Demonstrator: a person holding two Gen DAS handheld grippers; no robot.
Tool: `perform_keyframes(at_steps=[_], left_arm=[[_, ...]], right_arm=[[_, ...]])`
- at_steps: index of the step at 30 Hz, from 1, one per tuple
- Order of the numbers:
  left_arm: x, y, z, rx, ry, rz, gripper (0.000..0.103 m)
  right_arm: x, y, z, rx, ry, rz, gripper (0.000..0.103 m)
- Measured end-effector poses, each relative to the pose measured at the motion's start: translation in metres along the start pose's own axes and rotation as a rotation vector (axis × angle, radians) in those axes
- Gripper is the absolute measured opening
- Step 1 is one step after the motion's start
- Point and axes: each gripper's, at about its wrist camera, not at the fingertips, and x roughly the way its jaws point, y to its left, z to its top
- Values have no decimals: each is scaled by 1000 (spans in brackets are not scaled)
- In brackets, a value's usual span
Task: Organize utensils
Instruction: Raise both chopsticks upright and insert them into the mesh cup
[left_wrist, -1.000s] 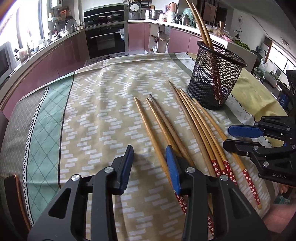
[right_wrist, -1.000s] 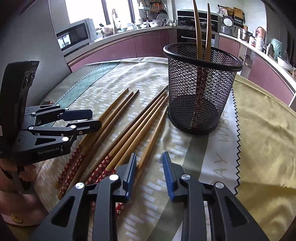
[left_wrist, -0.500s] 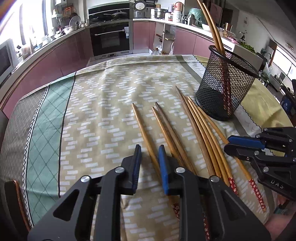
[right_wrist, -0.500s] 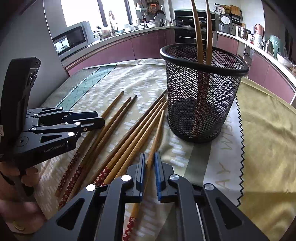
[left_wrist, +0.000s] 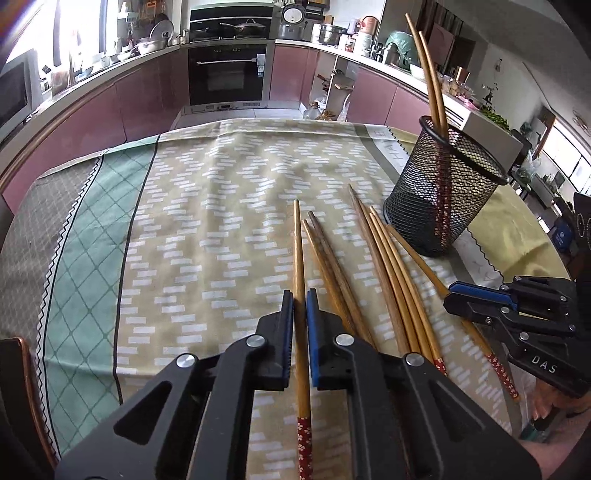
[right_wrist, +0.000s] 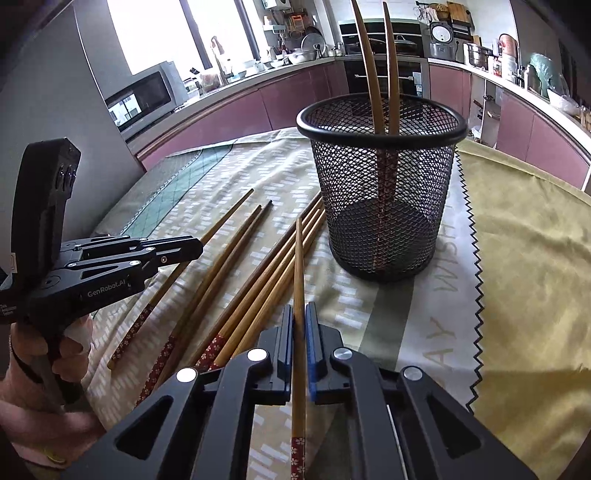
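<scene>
Two chopsticks (right_wrist: 380, 74) already stood in the mesh holder (right_wrist: 384, 192), upper centre. Each claw, left claw (left_wrist: 300, 302) and right claw (right_wrist: 300, 317), had just closed, pinching one chopstick; six more lay on the counter (left_wrist: 207, 236).

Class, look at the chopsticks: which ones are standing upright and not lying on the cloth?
The two chopsticks in the black mesh holder; they stand with patterned ends down, while every other one lies flat or is pinched in tongs.

Daylight's pouring in from the kitchen windows (right_wrist: 177, 29), blowing out to white glare. Fisheye's bending the counters hard, corners are going dark, everything's staying pretty sharp.
</scene>
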Motion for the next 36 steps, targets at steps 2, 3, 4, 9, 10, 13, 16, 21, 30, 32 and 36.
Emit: perform_keyframes(at_steps=[2,3,4,9,10,13,16,21,30,32,36], left_arm=[[-8,0,-2,4,-11,-6,8],[-12,0,-2,5,-15,-9,8],[-16,0,-2,7,-21,-13,8],[-40,-3,2,11,-57,-55,8],[-45,-4,4,13,-67,-67,8],[-62,-9,8,25,-100,-104,8],[-80,-15,14,40,-136,-137,8],[-109,-18,22,53,-193,-177,8],[-146,-29,39,78,-286,-207,7],[-150,-32,44,83,-300,-214,7],[-159,-42,59,95,-346,-230,7]], right_arm=[[-4,-1,-1,1,-7,14,6],[-7,-2,-1,1,-12,22,6],[-9,-2,-1,0,-18,26,6],[-23,-2,2,-5,-58,65,6],[-28,-2,3,-6,-70,78,6],[-40,0,6,-13,-108,98,6],[-51,-2,10,-13,-143,107,6],[-69,-9,16,4,-203,125,6],[-97,-18,31,-7,-303,137,6],[-103,-18,35,-15,-329,135,6],[-116,-19,48,-31,-375,129,6]])
